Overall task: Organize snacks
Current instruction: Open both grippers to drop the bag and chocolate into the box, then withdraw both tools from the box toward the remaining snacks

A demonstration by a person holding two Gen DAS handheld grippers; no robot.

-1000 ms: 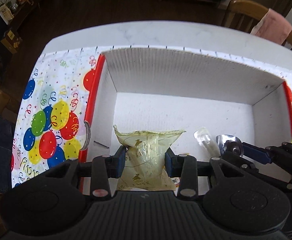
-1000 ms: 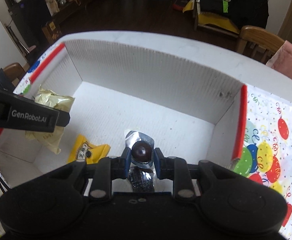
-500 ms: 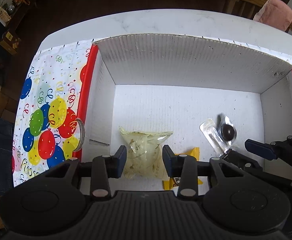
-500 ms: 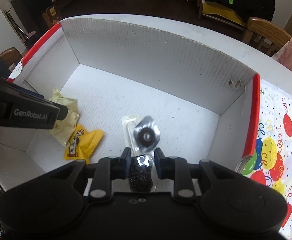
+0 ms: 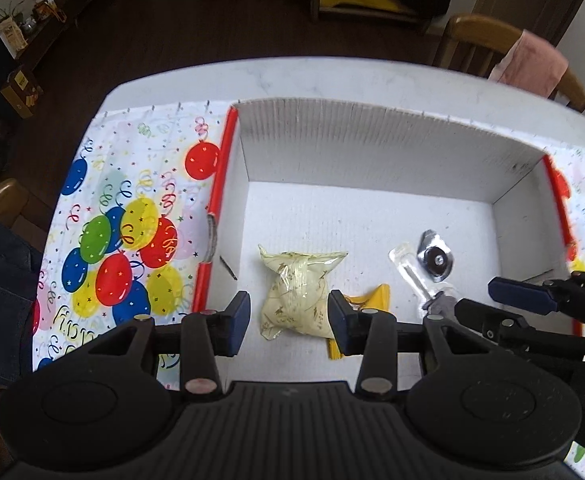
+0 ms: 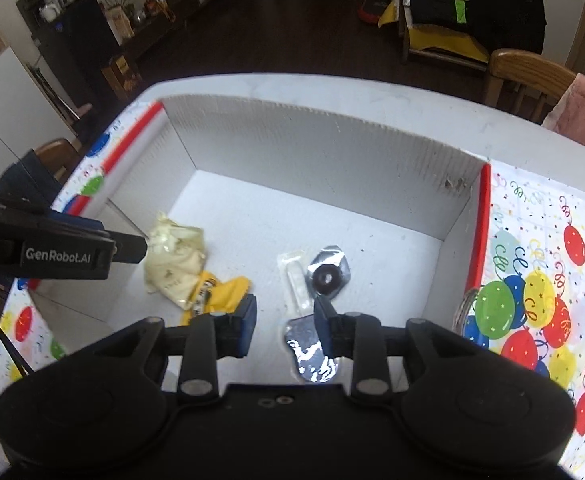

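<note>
Both grippers just let go: left gripper (image 5: 288,316) hangs empty and parted above the pale yellow plastic snack bag (image 5: 298,292), right gripper (image 6: 284,320) has just been opening, off the silver foil-wrapped chocolate strip (image 6: 326,274). Both snacks now lie in the white corrugated box (image 6: 312,152), so these two look sorted.

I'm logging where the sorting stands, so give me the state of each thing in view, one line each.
White box: open-topped, on the table.
Pale yellow bag: lying in the box, released.
Yellow packet: flat, partly under the pale bag.
Round chocolate snack: lying in the box, released.
Clear wrapper: lying beside it.
Left tool: open, nothing gripped.
Right tool: just opened, nothing gripped.
</note>
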